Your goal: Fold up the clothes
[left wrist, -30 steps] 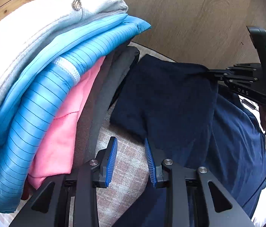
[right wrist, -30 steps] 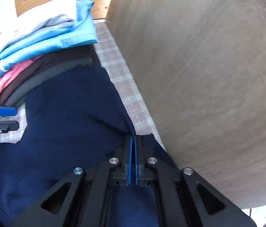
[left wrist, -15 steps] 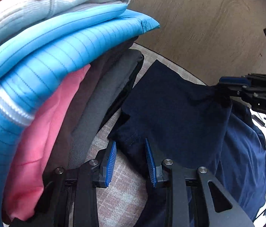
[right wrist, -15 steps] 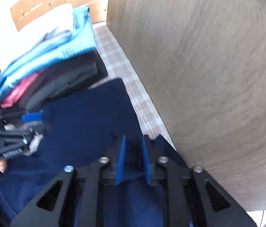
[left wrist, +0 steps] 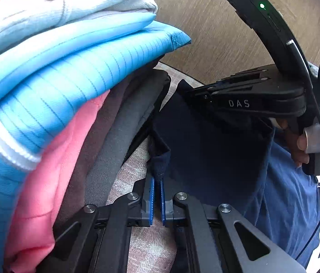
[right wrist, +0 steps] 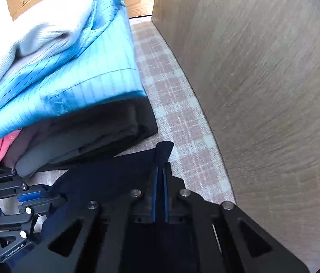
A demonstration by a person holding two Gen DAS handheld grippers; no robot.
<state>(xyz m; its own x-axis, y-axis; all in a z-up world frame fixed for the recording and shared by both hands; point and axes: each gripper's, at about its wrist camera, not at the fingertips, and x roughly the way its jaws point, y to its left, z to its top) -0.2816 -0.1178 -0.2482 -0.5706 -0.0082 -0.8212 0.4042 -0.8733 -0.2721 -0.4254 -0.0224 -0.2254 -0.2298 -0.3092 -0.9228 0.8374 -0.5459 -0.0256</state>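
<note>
A navy garment (left wrist: 205,150) lies on the checked cloth, partly lifted. My left gripper (left wrist: 157,182) is shut on its near-left corner, which bunches up between the blue pads. My right gripper (right wrist: 160,170) is shut on another corner of the navy garment (right wrist: 114,170), which sticks up past the fingertips. The right gripper (left wrist: 196,91) also shows in the left wrist view, and the left gripper (right wrist: 44,194) shows at the lower left of the right wrist view. The fabric stretches between both grippers.
A stack of folded clothes (left wrist: 53,86) stands close on the left: pale grey knit, light blue striped, pink, brown and grey pieces; it also shows in the right wrist view (right wrist: 69,79). A wooden panel (right wrist: 262,91) rises on the right. Checked cloth (right wrist: 182,125) covers the surface.
Both grippers closed on corners of the navy garment. The right gripper had opened half a second ago and has shut again. Both moved forward, closer to the folded stack.
</note>
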